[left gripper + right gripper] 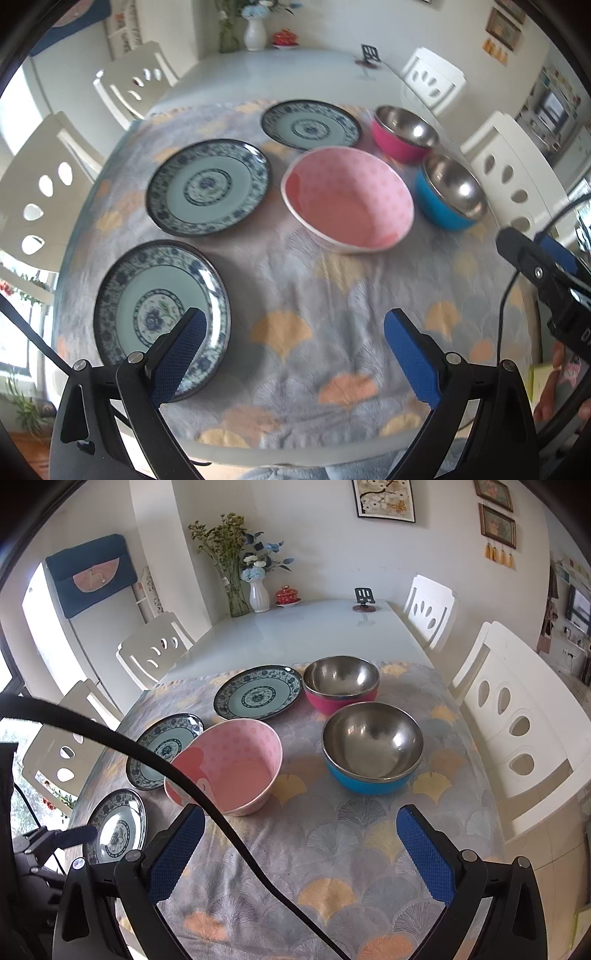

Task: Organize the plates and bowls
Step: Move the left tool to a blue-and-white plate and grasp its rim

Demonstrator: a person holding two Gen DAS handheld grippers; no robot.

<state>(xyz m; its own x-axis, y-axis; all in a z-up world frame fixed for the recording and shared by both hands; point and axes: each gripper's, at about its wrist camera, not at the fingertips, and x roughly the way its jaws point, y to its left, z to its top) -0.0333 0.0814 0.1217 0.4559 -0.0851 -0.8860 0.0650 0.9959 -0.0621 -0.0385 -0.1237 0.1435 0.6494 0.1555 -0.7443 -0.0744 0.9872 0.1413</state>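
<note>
Three blue-patterned plates lie in a row on the cloth: near (155, 310), middle (207, 186), far (310, 124). A pink dotted bowl (351, 201) sits beside a blue steel bowl (450, 192) and a pink steel bowl (404, 133). My left gripper (293, 332) is open and empty, its left finger over the near plate's rim. My right gripper (301, 832) is open and empty, hovering in front of the pink dotted bowl (229, 764) and the blue steel bowl (371, 747). The right gripper also shows at the left wrist view's right edge (535, 251).
A patterned cloth (332, 849) covers the near half of a white table. White chairs (517, 716) stand on both sides. A vase (258, 594), a red lidded cup (284, 595) and a small stand (364, 598) sit at the far end. A black cable (207, 801) crosses the right wrist view.
</note>
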